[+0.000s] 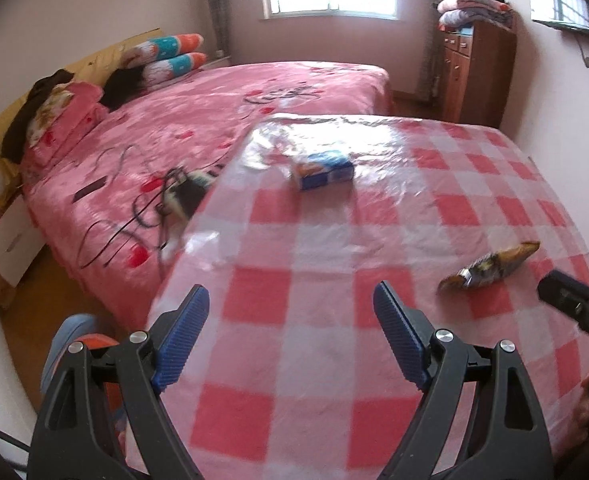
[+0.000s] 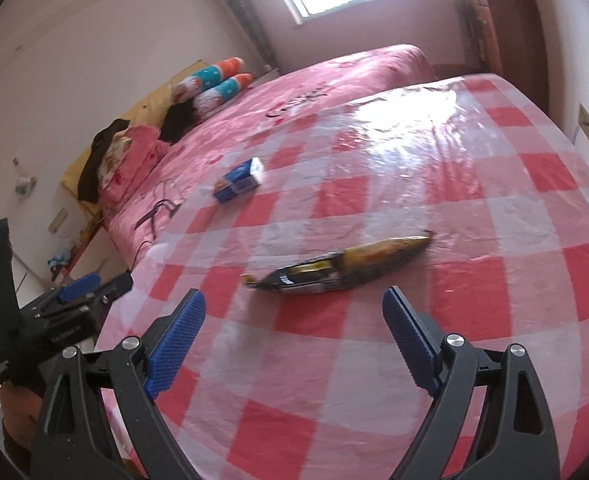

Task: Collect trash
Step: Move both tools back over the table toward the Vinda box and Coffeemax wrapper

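A blue and white small box [image 1: 323,169] lies on the table with the red-and-white checked cloth [image 1: 334,340], toward its far left. A dark and yellow snack wrapper [image 1: 490,266] lies flat to the right. My left gripper [image 1: 292,300] is open and empty above the table's near part. In the right wrist view my right gripper [image 2: 294,304] is open and empty, just short of the wrapper [image 2: 342,266]; the box [image 2: 238,180] lies farther away on the left. The left gripper [image 2: 90,284] shows at that view's left edge.
A bed with a pink cover [image 1: 198,120] stands left of the table, with pillows [image 1: 166,56] and cables [image 1: 162,200] on it. A wooden cabinet [image 1: 474,72] with folded blankets stands at the back right. A white nightstand [image 1: 10,240] is at the left.
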The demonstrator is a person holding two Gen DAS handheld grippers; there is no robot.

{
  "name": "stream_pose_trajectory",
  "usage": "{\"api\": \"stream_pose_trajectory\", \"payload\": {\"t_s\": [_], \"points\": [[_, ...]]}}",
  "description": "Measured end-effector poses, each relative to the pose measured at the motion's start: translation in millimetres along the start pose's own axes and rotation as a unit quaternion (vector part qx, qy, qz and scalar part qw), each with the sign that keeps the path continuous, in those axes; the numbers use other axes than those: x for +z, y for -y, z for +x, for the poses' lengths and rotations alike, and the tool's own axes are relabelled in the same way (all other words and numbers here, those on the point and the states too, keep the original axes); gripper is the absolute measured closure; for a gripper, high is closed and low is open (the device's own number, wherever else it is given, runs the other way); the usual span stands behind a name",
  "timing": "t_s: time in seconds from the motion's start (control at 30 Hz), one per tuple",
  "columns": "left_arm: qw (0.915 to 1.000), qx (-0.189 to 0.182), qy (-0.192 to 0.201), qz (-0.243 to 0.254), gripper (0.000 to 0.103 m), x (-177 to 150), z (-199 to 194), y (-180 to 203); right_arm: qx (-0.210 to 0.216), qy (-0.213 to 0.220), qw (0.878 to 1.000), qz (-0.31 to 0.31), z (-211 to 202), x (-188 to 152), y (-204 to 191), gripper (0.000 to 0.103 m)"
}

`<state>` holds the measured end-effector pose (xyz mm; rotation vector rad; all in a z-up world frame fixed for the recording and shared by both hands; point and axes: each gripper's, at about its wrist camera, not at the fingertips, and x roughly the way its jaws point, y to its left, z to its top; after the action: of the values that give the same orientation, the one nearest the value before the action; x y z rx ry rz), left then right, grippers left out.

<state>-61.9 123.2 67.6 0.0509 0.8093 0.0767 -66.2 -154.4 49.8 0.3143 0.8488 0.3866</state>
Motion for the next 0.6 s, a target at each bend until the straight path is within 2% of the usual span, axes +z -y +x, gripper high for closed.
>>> {"api": "stream_pose_trajectory", "payload": {"t_s": [0.3, 0.6], "points": [[0.9981, -0.061, -0.009, 0.005, 0.018, 51.4, 47.5, 14.2, -0.010, -0.026, 0.999, 0.020, 16.6, 9.3, 21.7, 0.014], [0.9945, -0.103, -0.011, -0.014, 0.018, 83.9, 100.3, 5.4, -0.017, -0.049, 0.999, 0.007, 43.2, 19.9, 15.3, 0.014]]}}
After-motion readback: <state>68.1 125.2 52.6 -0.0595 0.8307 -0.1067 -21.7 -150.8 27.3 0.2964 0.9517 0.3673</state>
